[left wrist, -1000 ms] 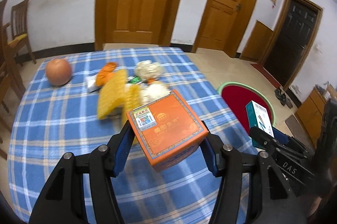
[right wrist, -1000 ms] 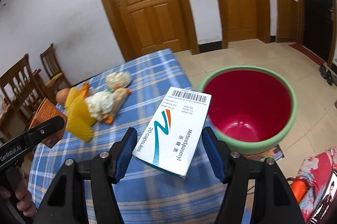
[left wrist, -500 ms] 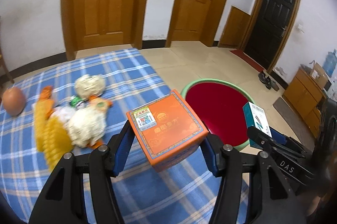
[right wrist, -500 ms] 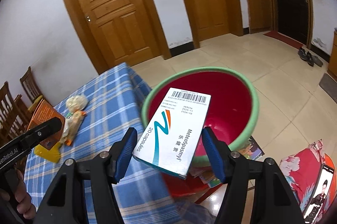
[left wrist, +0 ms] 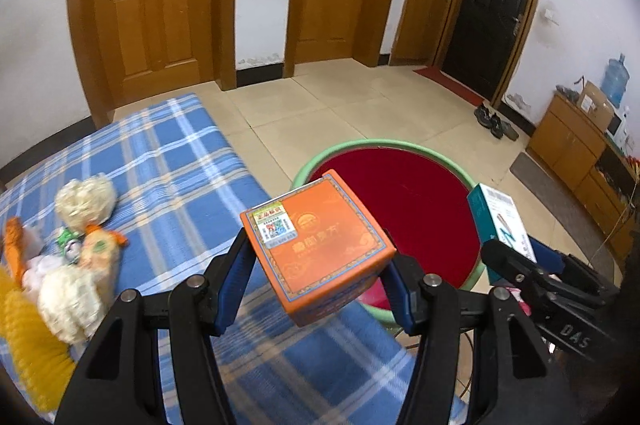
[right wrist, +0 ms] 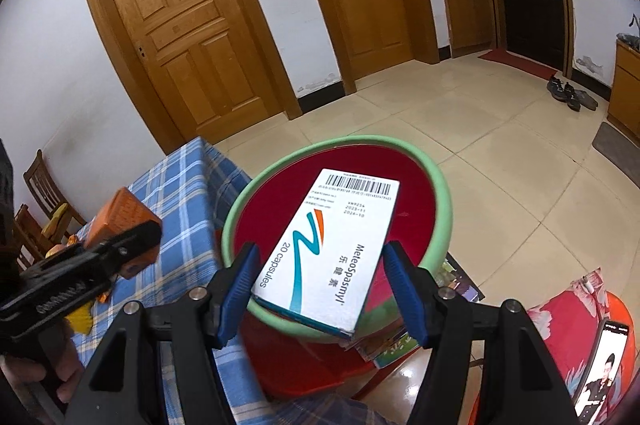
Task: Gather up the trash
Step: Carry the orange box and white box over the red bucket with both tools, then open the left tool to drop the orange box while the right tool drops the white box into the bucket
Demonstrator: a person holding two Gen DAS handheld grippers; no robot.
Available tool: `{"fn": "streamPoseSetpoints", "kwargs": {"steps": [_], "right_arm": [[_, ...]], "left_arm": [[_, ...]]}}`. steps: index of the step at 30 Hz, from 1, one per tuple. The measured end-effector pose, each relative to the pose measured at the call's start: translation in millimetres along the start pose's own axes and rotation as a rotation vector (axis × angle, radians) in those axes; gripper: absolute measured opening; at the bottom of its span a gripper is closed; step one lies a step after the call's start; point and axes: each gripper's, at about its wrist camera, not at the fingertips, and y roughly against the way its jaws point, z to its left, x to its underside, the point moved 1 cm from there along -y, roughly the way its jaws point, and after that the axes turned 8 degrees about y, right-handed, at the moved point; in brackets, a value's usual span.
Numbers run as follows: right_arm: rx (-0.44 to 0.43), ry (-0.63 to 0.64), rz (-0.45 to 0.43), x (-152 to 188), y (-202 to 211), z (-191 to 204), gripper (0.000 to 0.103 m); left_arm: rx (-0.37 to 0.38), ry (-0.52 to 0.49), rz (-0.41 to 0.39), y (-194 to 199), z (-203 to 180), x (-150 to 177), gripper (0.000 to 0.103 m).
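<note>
My left gripper (left wrist: 318, 275) is shut on an orange square box (left wrist: 316, 245), held above the table's right edge beside the basin. A red basin with a green rim (left wrist: 404, 149) stands just off the table on the right. My right gripper (right wrist: 324, 283) is shut on a white medicine box with a barcode (right wrist: 332, 249), held over the basin (right wrist: 336, 145). In the left wrist view the medicine box (left wrist: 500, 221) and the right gripper show at the right. The right wrist view shows the orange box (right wrist: 120, 221) in the left gripper at the left.
On the blue plaid tablecloth (left wrist: 172, 165) lie crumpled white wrappers (left wrist: 86, 199), orange scraps (left wrist: 16, 249) and a yellow mesh piece (left wrist: 28, 341). Wooden chairs (right wrist: 44, 193) stand at the table's far side. A phone (right wrist: 604, 365) rests on a red stool at lower right. Tiled floor stretches beyond the basin.
Both grippers swung right with their boxes, from over the table toward the basin. The medicine box now hangs over the basin; the orange box sits at the table's edge beside it.
</note>
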Motion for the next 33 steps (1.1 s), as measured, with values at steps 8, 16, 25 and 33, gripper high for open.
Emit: {"fn": "streamPoseSetpoints", "kwargs": {"steps": [8,16,25,33], "right_arm": [[0.025,-0.032,0.007,-0.3,-7.0,-18.4,0.067],[0.039,-0.049,0.015,1.6,-10.8,-27.5,0.067],[0.043,-0.052,0.023,1.9,-16.9,-28.6,0.067],[0.036,-0.034,0.026,-1.7,-27.9,-28.1,0.067]], "left_arm": [[0.028,-0.03,0.047,-33.3,-19.3,-5.4,0.061],[0.045,-0.041,0.064,-51.0,-28.9,-9.4,0.069],[0.019,-0.006,0.058,-50.3,-20.5,-9.6,0.074],[-0.028,0.04,0.042,-42.0,-3.2,-8.3,0.074]]}}
